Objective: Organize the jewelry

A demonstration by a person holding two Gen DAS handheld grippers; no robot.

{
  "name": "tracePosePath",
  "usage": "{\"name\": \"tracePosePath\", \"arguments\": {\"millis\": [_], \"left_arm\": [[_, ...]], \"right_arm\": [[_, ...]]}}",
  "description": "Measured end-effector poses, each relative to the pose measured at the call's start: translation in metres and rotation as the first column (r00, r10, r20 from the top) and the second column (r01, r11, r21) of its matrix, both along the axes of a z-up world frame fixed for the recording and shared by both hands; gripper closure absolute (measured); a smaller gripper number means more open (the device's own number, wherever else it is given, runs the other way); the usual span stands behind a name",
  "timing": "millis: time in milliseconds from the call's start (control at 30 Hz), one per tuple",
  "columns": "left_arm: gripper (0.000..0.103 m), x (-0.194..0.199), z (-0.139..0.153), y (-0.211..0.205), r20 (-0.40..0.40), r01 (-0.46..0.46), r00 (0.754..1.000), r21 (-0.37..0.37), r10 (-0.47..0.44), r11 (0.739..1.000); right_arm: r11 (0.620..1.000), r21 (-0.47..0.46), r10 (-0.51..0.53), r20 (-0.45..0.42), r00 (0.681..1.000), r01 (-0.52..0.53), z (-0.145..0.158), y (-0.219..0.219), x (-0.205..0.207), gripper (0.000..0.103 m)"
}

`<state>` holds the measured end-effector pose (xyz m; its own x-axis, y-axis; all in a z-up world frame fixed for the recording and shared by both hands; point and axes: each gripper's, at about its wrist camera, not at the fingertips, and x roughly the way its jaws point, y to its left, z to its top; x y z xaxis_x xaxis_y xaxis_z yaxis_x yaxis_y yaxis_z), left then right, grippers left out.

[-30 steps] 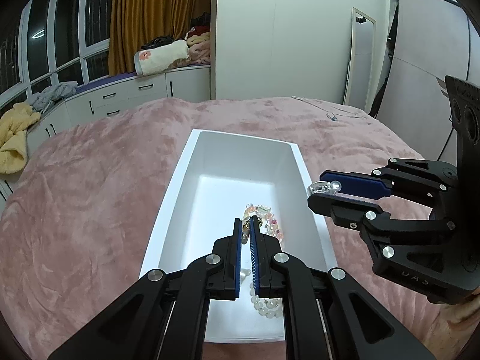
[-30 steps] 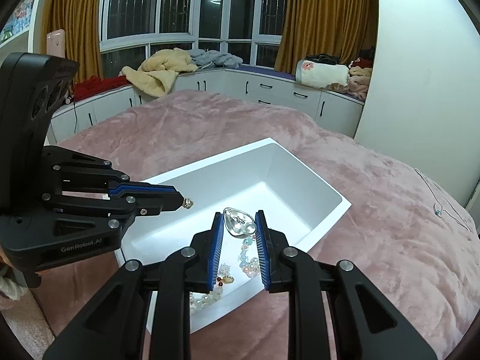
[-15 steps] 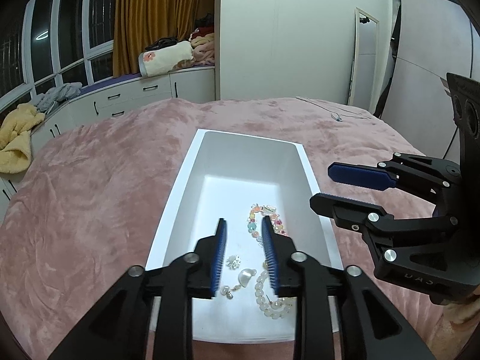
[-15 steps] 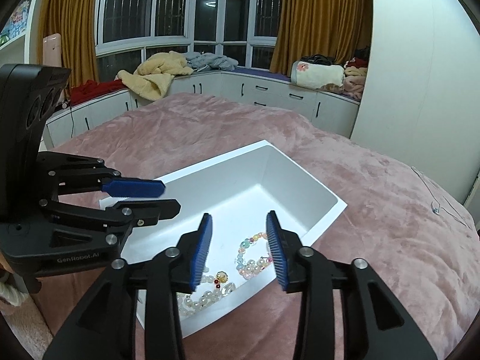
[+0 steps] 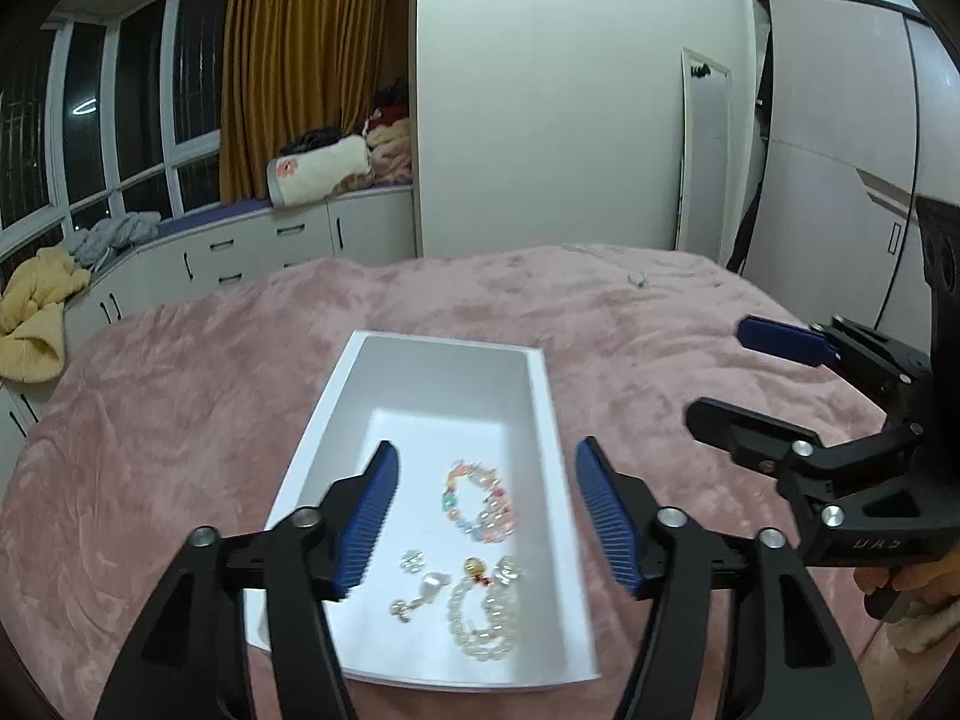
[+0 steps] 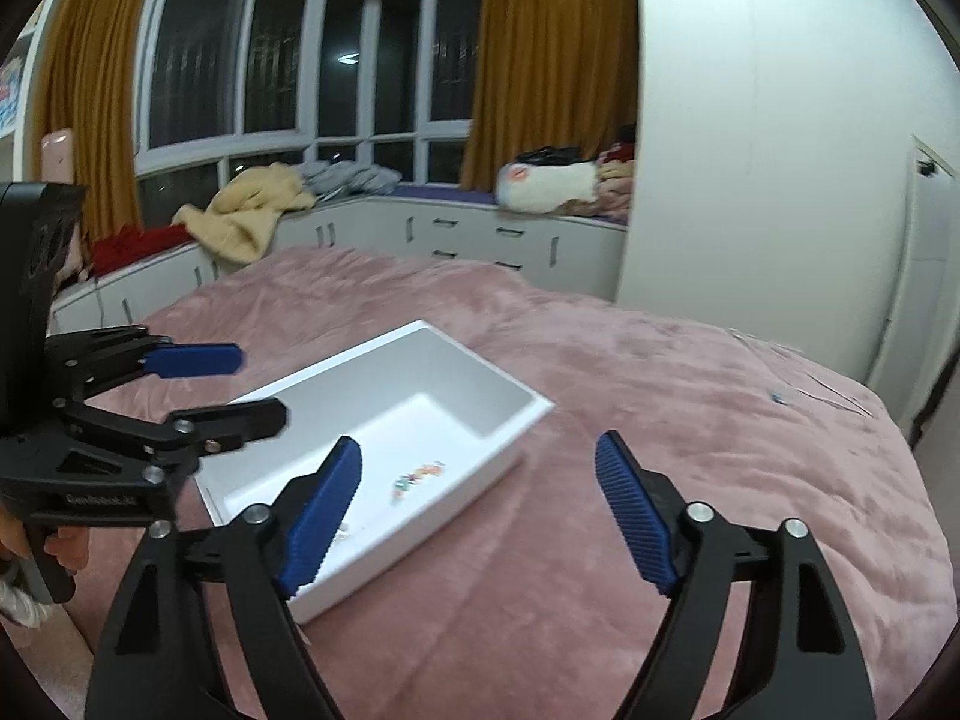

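A white rectangular tray lies on the pink bed. In it are a coloured bead bracelet, a pearl bracelet, a drop earring and a small flower piece. My left gripper is open and empty, raised over the tray's near half; it also shows in the right wrist view. My right gripper is open and empty, above the tray's right side; it also shows in the left wrist view.
The pink blanket covers the bed all round the tray. A thin chain lies on the blanket far behind the tray. White cabinets with piled clothes run under the windows. A white wardrobe stands behind the bed.
Both grippers held earrings shut over the tray a second ago. They opened, the pieces dropped into the tray, and both grippers have lifted back with their jaws wide.
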<state>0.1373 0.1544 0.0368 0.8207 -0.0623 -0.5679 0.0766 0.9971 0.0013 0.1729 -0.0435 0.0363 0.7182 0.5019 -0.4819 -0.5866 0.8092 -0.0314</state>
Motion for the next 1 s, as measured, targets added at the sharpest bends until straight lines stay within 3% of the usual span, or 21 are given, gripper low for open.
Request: {"name": "tracePosePath", "arguments": {"millis": [100,367,700,1000], "left_arm": [[0.024,-0.015,0.007,-0.014,0.045,-0.029,0.999,0.009,0.028,1.000],[0.018,-0.059,0.000,-0.040,0.158,-0.118,0.982,0.070,0.106,0.991],[0.017,-0.081,-0.029,-0.028,0.128,-0.132,0.984,0.054,0.124,0.990],[0.015,-0.088,-0.055,-0.007,0.092,-0.162,0.983,-0.004,0.161,0.987]], "right_arm": [[0.999,0.021,-0.043,0.021,0.999,0.042,0.004,-0.023,-0.011,0.014],[0.990,0.102,-0.100,0.037,0.994,0.096,-0.011,-0.067,-0.047,0.009],[0.988,0.123,-0.101,0.018,0.995,0.098,-0.054,-0.061,-0.074,0.006],[0.993,0.085,-0.087,0.029,0.996,0.085,-0.067,-0.043,-0.080,0.006]]}}
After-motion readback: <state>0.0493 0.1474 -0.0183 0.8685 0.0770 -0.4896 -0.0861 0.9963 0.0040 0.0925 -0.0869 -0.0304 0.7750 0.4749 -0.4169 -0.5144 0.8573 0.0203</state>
